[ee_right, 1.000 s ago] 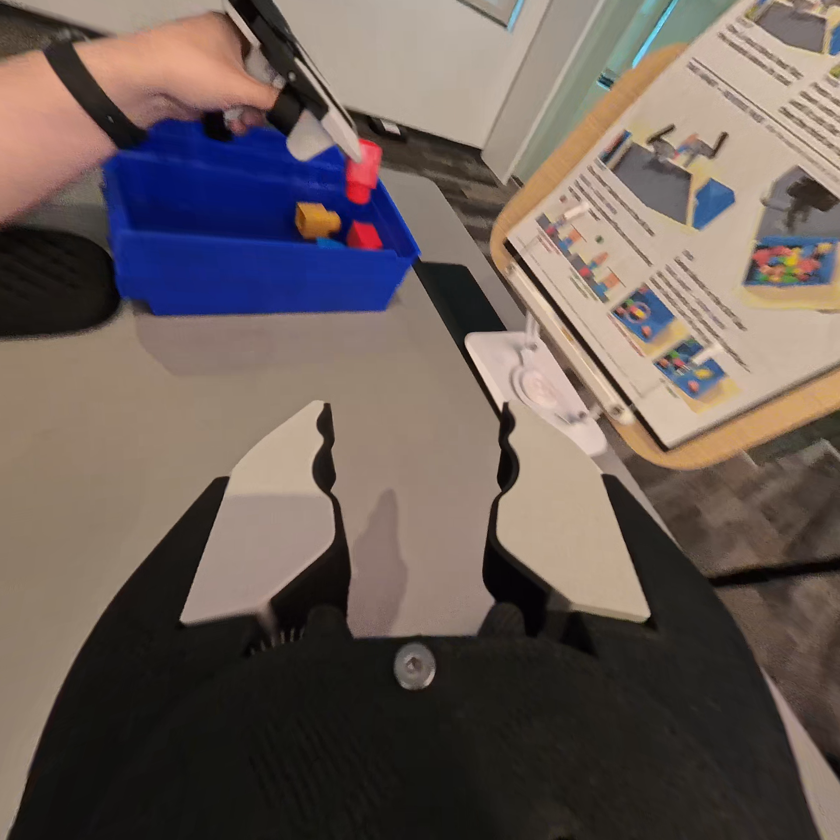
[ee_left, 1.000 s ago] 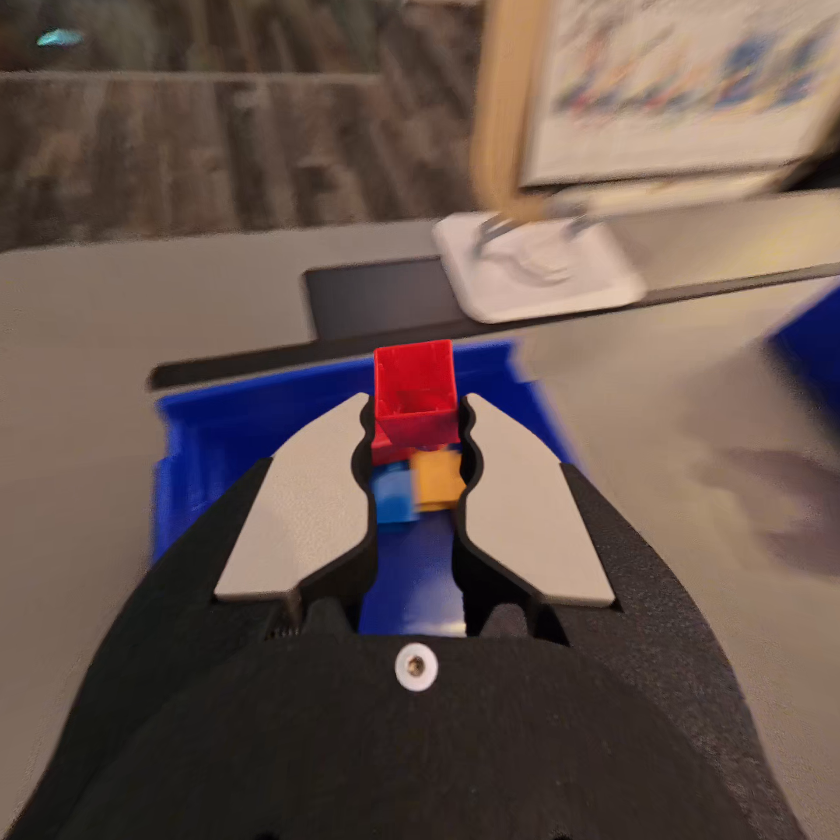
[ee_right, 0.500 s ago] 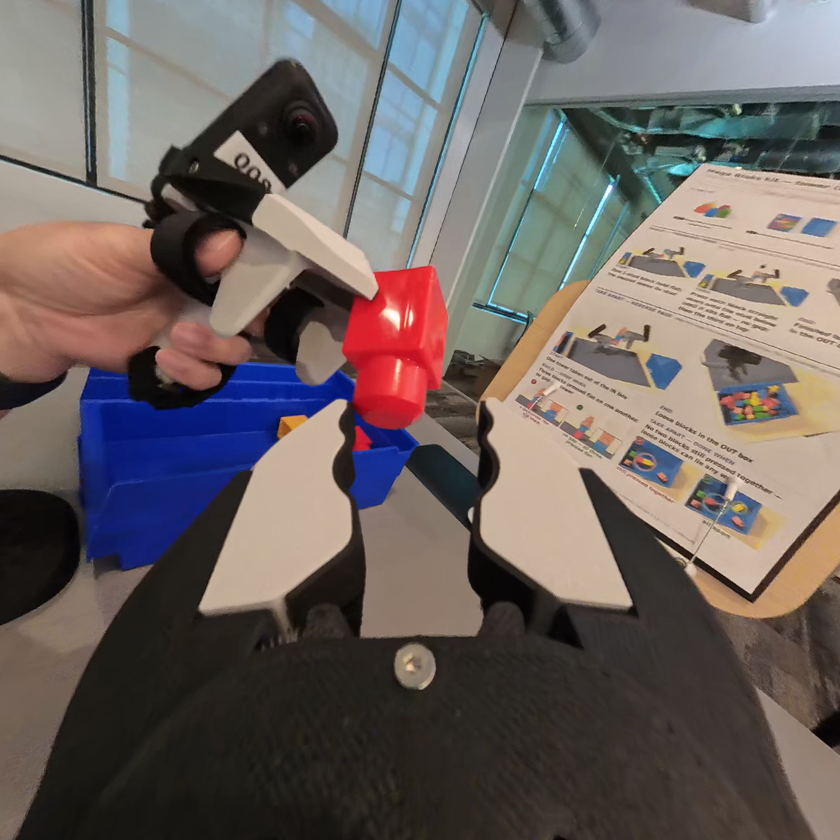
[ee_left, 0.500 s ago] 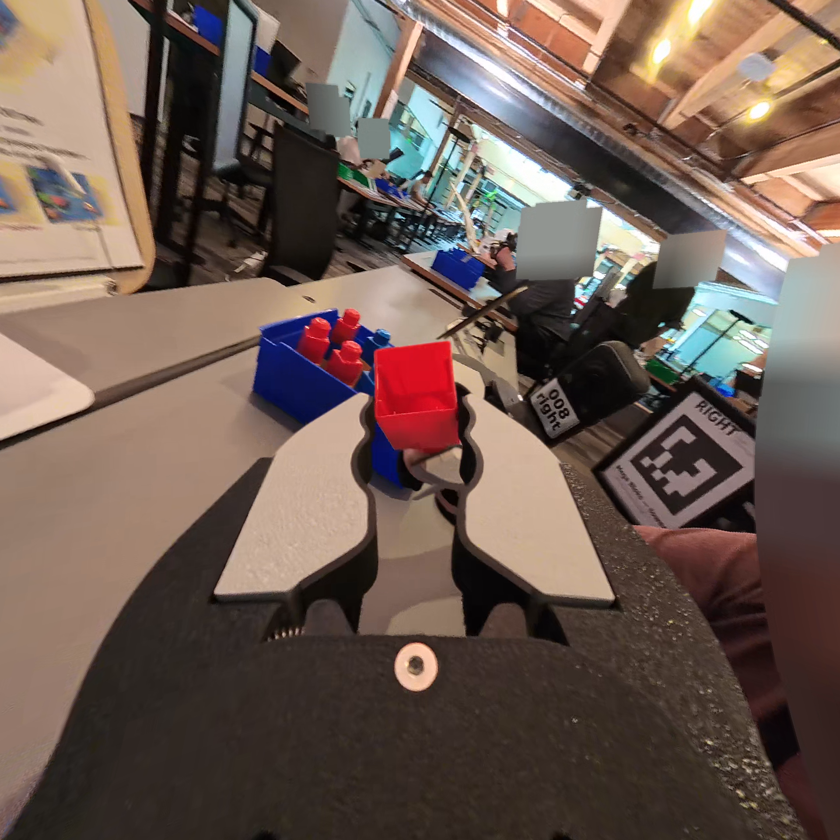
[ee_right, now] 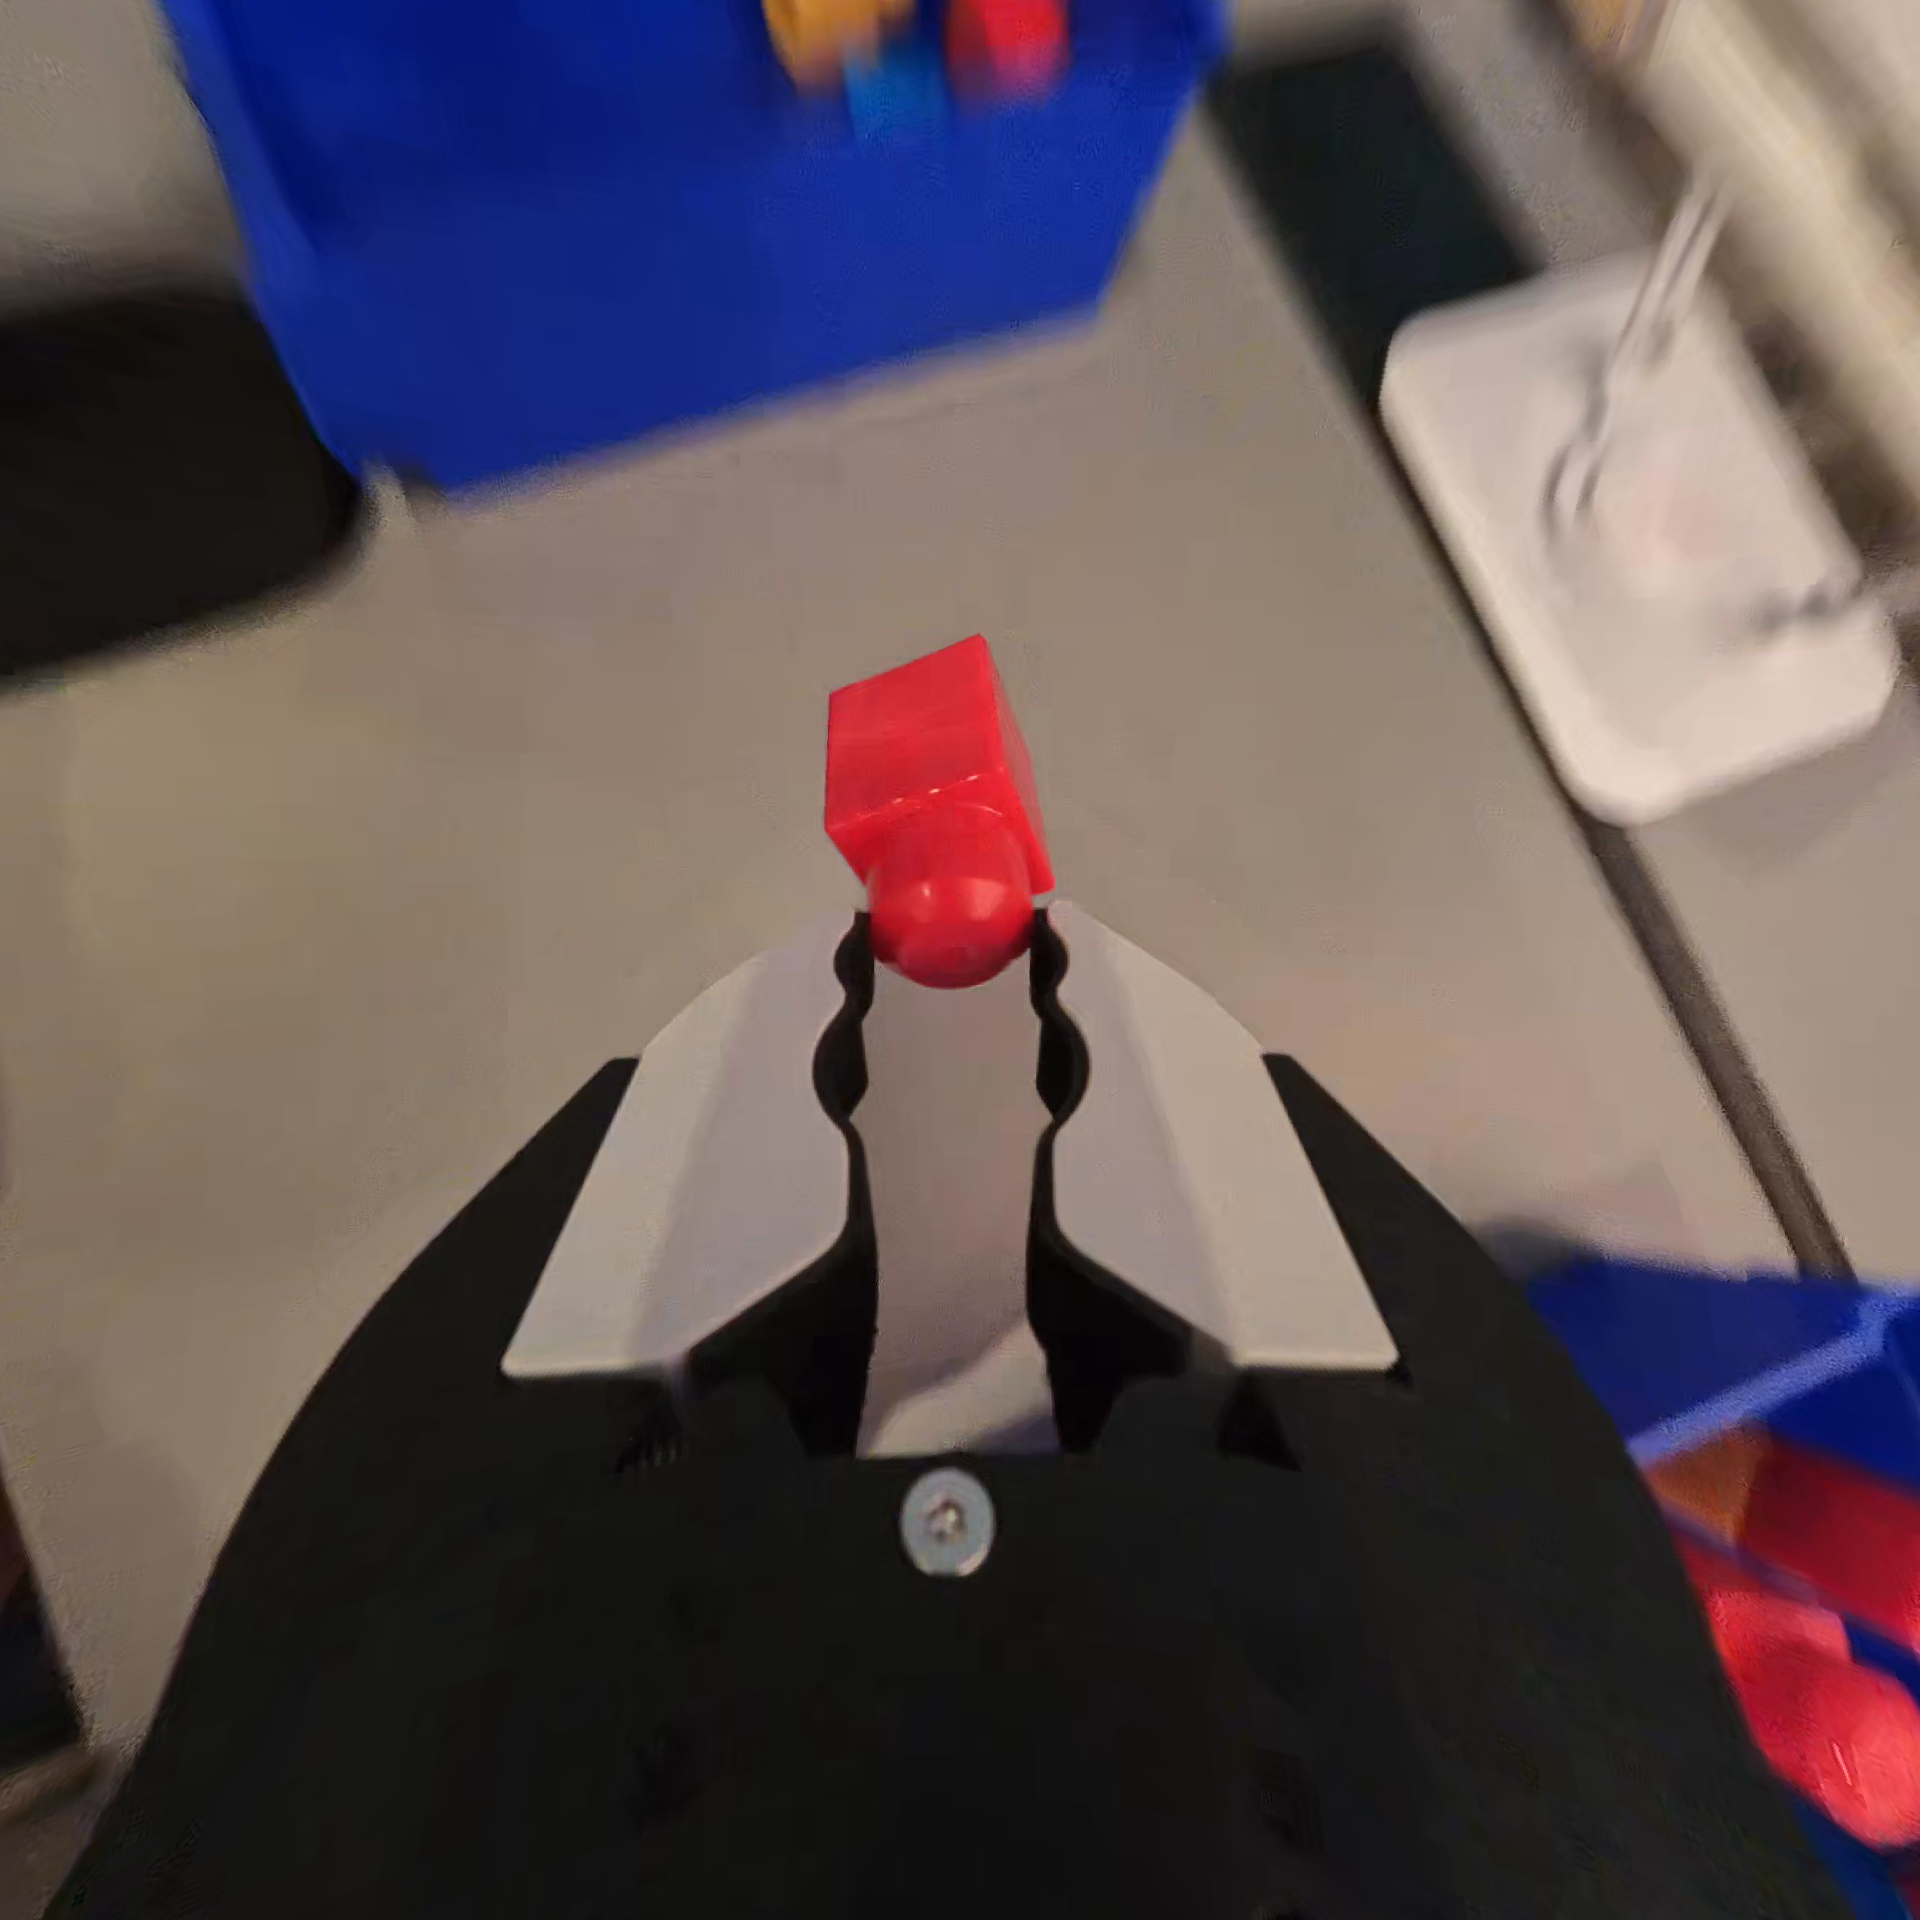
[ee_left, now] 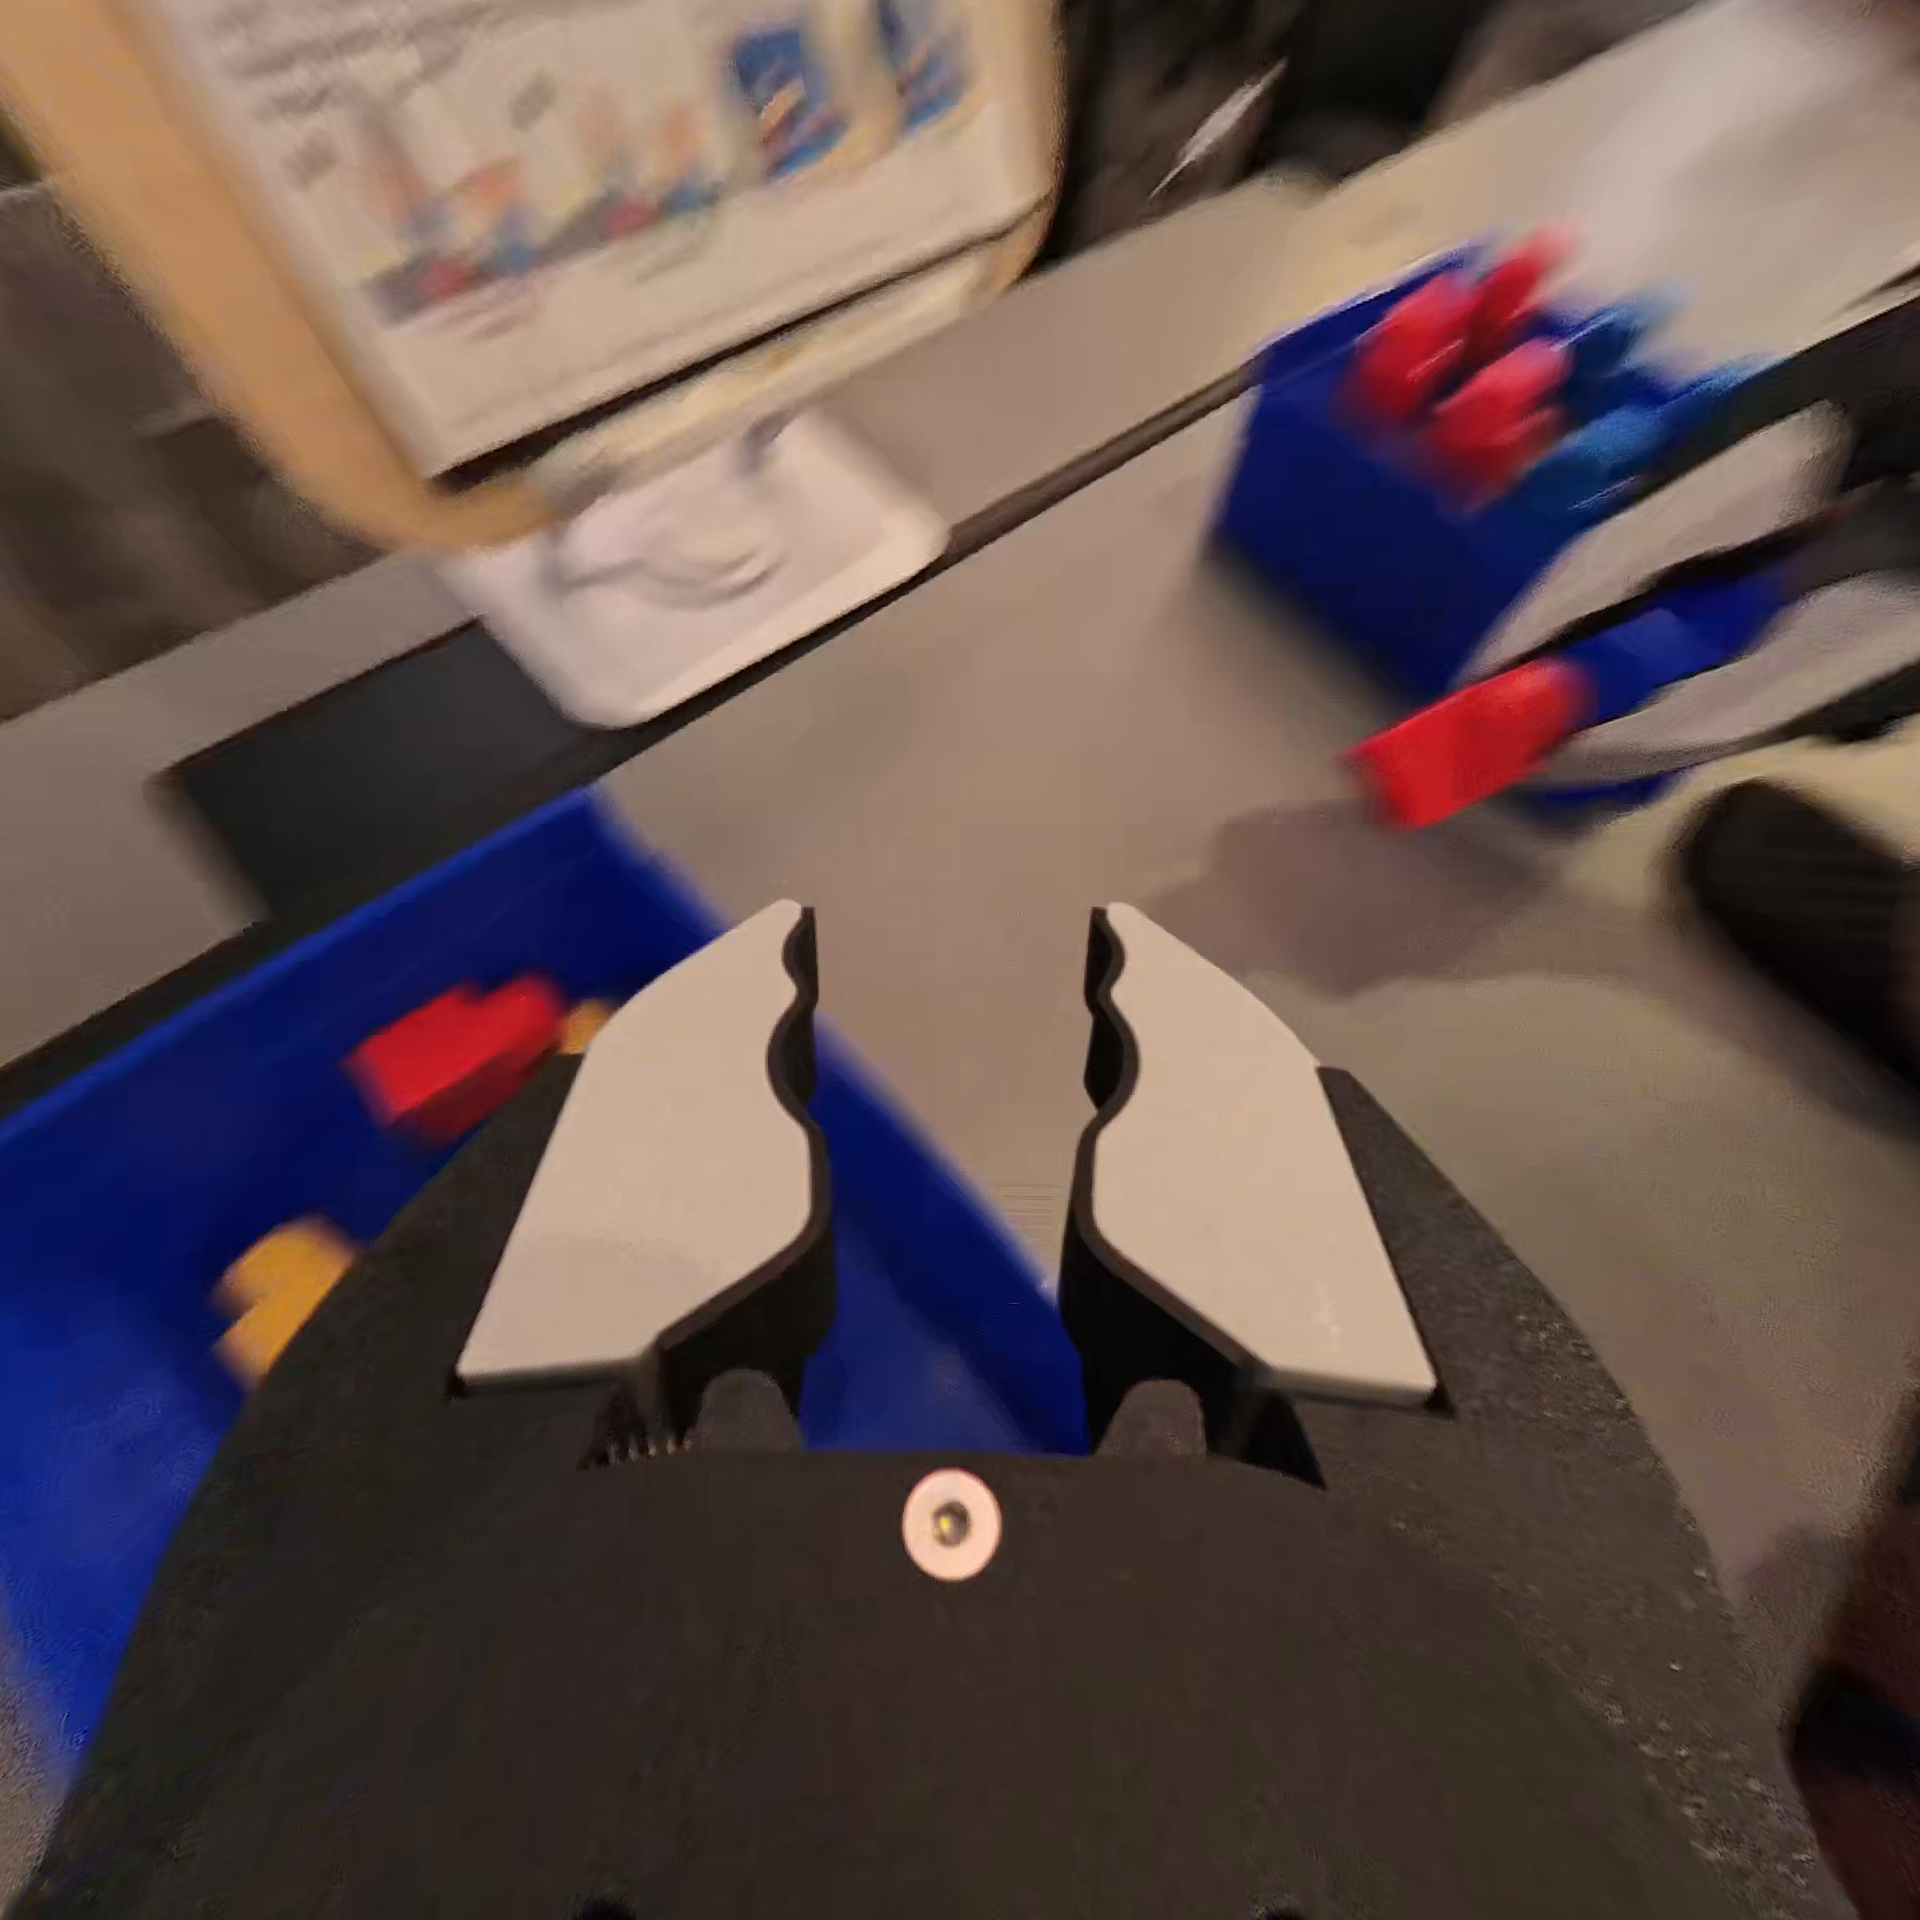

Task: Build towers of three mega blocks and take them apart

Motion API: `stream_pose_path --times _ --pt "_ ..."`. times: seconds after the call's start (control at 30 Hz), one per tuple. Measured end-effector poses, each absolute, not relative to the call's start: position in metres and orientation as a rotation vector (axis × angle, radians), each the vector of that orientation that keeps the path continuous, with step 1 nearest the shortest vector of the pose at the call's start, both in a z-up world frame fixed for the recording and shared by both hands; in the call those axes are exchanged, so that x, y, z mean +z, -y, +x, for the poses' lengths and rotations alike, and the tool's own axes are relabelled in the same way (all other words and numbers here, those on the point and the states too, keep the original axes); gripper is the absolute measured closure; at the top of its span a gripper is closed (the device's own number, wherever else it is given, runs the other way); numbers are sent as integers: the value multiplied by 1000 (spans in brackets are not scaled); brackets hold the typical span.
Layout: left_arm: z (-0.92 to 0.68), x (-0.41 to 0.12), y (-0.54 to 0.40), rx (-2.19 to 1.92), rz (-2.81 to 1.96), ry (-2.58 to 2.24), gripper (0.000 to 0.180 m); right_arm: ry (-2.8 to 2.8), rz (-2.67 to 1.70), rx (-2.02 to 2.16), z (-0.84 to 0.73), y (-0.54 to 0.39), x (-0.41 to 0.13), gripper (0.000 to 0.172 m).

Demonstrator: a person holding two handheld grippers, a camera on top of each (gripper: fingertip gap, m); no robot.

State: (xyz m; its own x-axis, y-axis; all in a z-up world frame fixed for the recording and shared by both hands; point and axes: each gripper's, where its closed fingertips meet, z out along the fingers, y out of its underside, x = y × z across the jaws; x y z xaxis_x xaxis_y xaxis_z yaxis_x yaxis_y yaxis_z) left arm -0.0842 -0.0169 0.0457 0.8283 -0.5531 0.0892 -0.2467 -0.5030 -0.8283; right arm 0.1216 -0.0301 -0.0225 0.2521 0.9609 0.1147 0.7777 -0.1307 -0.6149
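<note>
We see a red mega block (ee_right: 928, 774) pinched by its round stud between the right gripper's fingers (ee_right: 1132, 1049), its square body pointing away above the grey desk (ee_right: 520, 831). Beyond it, more blocks (ee_right: 914, 42) lie blurred in a blue bin (ee_right: 675, 260).

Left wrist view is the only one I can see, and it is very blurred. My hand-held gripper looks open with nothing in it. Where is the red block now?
Observer: The right hand-held gripper holds the red block, over the grey table.
Operator: By which part does it hold it?
Observer: By the round stud; both fingertips press on it, and the square body points away from them.
Operator: Is any bin close to that gripper?
Observer: Yes, a blue bin with red blocks at the lower right edge of its view.
</note>
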Motion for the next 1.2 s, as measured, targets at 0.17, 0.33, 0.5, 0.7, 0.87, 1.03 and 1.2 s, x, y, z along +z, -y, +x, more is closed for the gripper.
stream_pose_path --times 0.17,0.33,0.5,0.7,0.87,1.03,1.2 --pt "-166 1 -20 -52 -2259 -401 131 1751 -2268 78 174 30 -76 142" --pt "-193 -41 -52 -179 -2270 -247 118 1866 -2337 2 170 40 -102 142" --pt "-204 -71 -71 -211 -2259 -174 111 1915 -2333 -18 161 42 -113 142" --pt "-210 -100 -78 -77 -2330 -196 107 1945 -2341 -43 159 43 -120 142" --pt "-207 -109 -80 -34 -2345 -251 128 1948 -2335 -47 156 43 -122 142" --pt "-208 -104 -77 16 -2334 -309 136 1942 -2323 -73 155 40 -122 141" --pt "-205 -76 -70 -30 -2295 -307 136 1950 -2294 -67 151 39 -123 122"
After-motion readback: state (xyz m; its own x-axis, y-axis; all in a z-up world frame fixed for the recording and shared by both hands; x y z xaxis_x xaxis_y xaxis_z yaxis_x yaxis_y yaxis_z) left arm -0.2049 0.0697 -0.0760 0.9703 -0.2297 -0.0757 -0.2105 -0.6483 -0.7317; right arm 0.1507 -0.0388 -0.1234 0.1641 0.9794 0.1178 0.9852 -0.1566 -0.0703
